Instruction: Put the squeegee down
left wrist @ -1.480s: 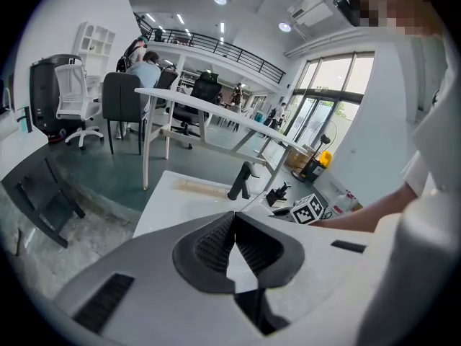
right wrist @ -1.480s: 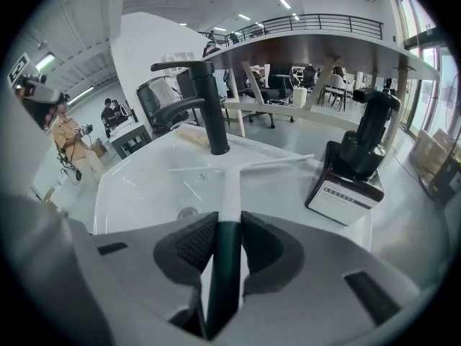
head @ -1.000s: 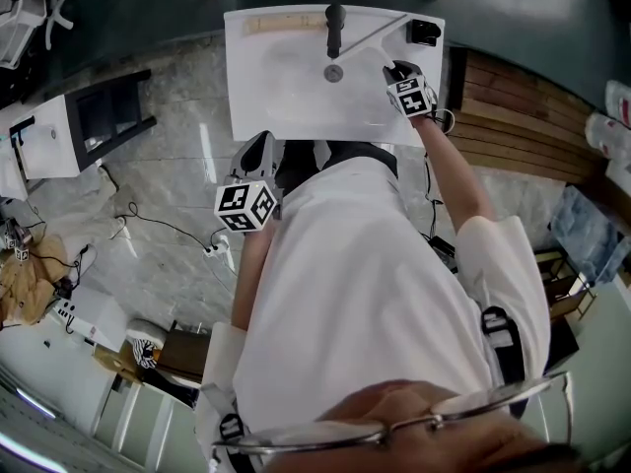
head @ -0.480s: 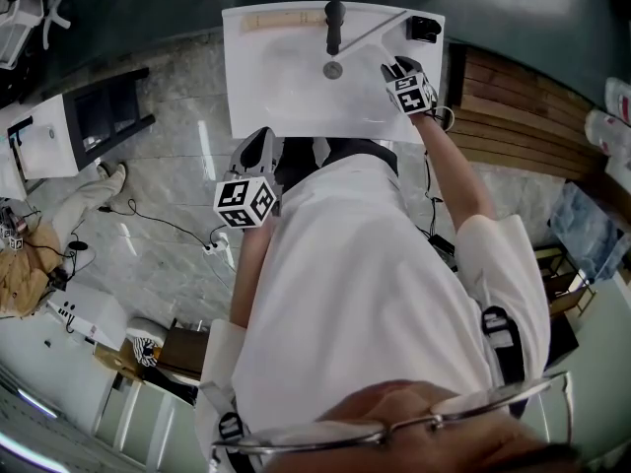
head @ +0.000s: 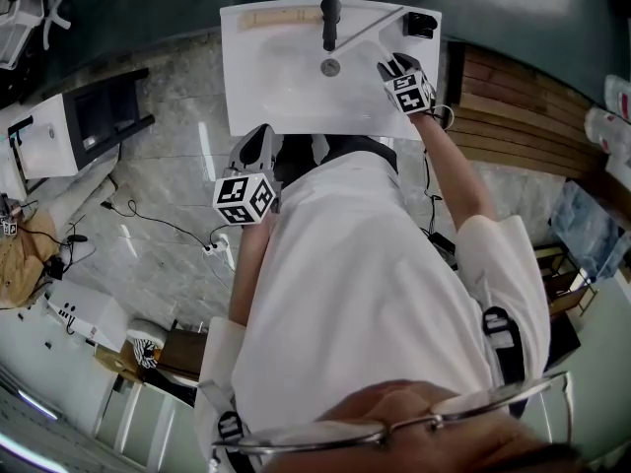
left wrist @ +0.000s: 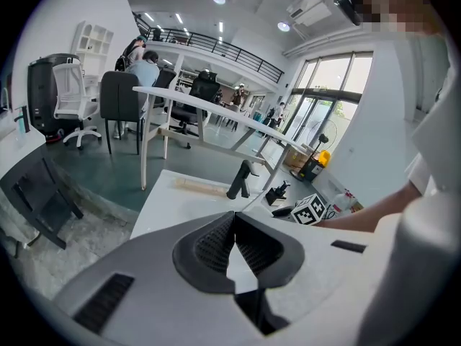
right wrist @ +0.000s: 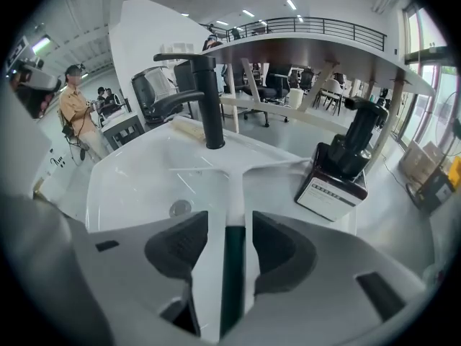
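Jaws of the right gripper (right wrist: 227,225) are opening wide; we see the squeegee (right wrist: 232,182) handle loose between them, blade lying on the basin (right wrist: 130,182) toward the tap (right wrist: 210,99) at its back edge. On the pump bottle (right wrist: 353,146), right rear corner, the label (right wrist: 330,193) is too small to read. Our left gripper (left wrist: 235,218) is closed, empty.
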The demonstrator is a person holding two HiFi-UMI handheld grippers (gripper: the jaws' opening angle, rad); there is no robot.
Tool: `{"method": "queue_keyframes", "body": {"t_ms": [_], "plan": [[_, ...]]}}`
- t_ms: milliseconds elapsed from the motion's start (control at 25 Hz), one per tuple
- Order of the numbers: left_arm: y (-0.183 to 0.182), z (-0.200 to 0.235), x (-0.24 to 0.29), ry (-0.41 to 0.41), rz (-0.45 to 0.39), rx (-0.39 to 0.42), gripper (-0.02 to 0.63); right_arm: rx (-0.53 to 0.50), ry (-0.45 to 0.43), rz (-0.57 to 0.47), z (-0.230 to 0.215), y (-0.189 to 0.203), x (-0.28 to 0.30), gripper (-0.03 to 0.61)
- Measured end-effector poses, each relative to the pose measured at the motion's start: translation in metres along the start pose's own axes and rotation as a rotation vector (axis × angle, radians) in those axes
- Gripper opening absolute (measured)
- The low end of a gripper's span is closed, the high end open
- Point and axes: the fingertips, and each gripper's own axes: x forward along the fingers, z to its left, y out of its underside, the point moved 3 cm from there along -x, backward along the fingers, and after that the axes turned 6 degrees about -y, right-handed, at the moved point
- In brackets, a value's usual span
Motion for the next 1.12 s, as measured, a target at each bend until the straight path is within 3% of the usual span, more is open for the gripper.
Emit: {"method": "queue_keyframes", "body": {"t_ms": [600, 960, 1120], "plan": [[0.013, -0.014, -0.007, 0.027, -0.004, 0.033, 0.005, 0.005, 0.019, -0.139, 0.012, -0.020, -0.049, 0.190], [0.009, -0.003, -0.017, 0.130, -0.024, 0.091, 0.005, 0.071, 0.100, -0.209, 0.050, -0.031, -0.101, 0.096], [0.014, 0.010, -0.026, 0.179, -0.012, 0.088, 0.005, 0.125, 0.152, -0.242, 0.070, -0.033, -0.126, 0.094]]}}
